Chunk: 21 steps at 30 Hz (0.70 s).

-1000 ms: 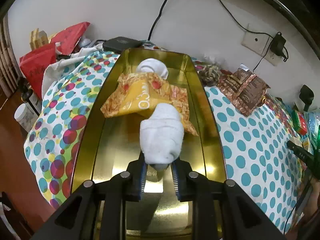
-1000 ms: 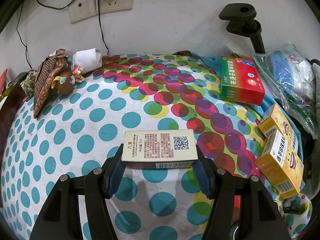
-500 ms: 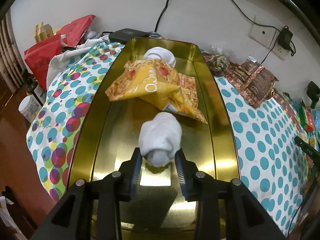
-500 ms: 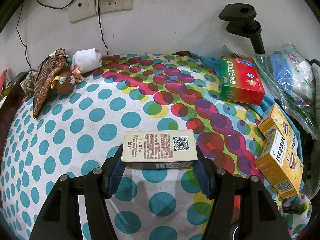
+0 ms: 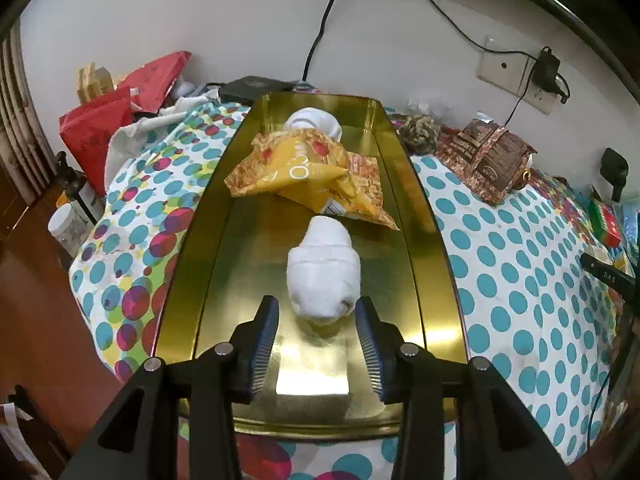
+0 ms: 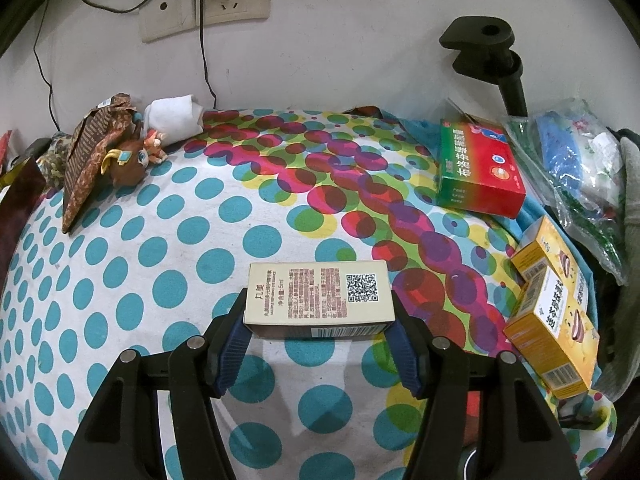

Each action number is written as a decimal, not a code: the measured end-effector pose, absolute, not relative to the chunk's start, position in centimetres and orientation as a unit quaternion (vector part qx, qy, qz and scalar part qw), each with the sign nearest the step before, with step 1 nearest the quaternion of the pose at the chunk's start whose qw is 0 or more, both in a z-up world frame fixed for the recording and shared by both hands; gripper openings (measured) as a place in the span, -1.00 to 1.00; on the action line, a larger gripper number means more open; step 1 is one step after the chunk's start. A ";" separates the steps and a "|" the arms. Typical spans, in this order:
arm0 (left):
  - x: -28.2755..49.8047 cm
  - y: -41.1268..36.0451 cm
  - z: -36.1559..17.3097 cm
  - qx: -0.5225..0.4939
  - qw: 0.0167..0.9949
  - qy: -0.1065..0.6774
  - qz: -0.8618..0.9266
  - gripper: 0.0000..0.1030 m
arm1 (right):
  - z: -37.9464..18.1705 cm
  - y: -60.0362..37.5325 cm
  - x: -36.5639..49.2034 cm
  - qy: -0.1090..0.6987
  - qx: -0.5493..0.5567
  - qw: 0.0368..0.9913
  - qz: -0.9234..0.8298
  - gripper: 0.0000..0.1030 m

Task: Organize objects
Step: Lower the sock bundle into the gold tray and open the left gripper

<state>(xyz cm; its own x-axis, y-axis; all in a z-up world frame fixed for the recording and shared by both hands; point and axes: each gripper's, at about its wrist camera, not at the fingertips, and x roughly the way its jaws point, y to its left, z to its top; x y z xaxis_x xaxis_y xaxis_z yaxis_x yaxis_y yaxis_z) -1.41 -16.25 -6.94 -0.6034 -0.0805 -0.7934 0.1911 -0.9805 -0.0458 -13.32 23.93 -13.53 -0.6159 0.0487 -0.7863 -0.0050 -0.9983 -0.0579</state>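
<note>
Warm indoor light; glare on the gold tray [image 5: 416, 240]; sharp focus; fisheye bending, dark corners.

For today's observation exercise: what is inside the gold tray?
Inside the gold tray lie a rolled white sock nearest the camera, a yellow snack packet in the middle, and another white sock at the far end, partly covered by the packet.

White rolled sock [image 5: 324, 270] lying in gold tray [image 5: 420, 216] — beige box [image 6: 319, 298] upright.
</note>
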 end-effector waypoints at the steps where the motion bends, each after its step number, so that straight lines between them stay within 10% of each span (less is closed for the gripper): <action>1: -1.2 -16.1 -6.8 0.436 0.074 0.061 -0.895 -0.21 | -13.5 24.2 -13.4 -0.025 -0.438 0.015 0.899 0.13; 21: 2.7 -16.6 -4.4 0.384 0.047 0.060 -0.920 -0.18 | -10.6 22.0 -13.1 -0.002 -0.382 -0.035 0.924 0.14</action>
